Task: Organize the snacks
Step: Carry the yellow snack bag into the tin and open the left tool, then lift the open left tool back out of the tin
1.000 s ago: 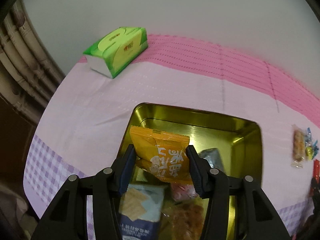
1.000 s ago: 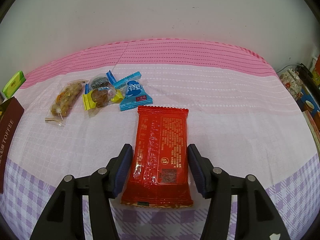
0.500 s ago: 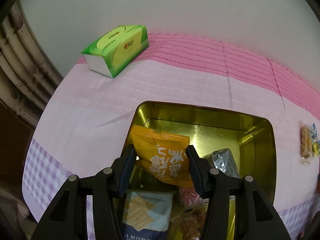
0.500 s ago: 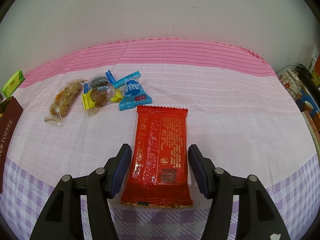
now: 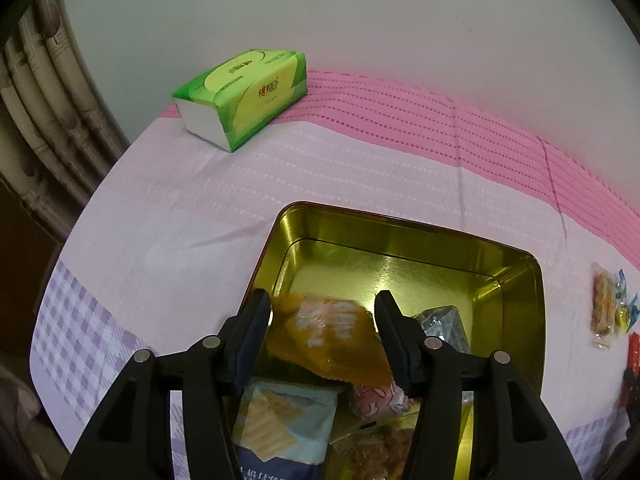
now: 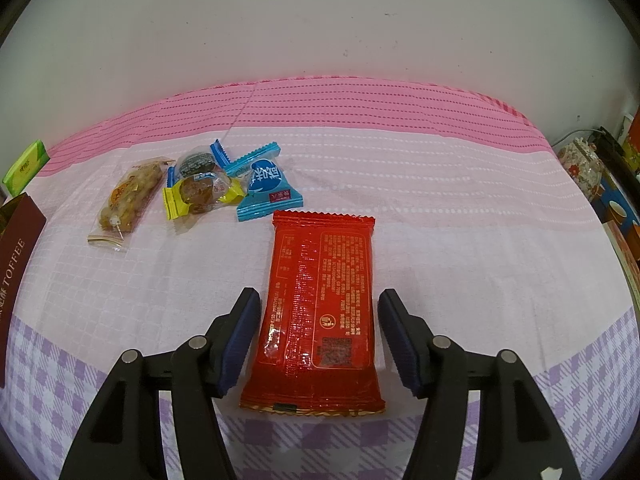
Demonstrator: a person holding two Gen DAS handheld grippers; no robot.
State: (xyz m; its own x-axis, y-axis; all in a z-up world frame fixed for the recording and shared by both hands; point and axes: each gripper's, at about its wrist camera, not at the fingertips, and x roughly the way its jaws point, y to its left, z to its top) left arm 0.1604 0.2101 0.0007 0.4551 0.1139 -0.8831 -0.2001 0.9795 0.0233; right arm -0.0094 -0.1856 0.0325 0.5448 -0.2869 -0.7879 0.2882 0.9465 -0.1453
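Snacks: your left gripper (image 5: 322, 330) is opening, dropping the orange packet (image 5: 326, 338) into the tin (image 5: 400, 240); your right gripper (image 6: 316, 332), also opening, straddles the red packet (image 6: 320, 312) ungripped. Close on it next.

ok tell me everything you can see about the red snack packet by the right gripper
The red snack packet is a glossy, flat foil-look pouch with crimped zigzag ends, gold print and a code square facing up. It lies flat on the pink and lilac tablecloth, long axis pointing away from the camera. Its near half sits between the fingers of the right gripper, whose jaws are opening; gaps show on both sides, so neither pad touches it. A blue candy wrapper lies just beyond its far left corner.
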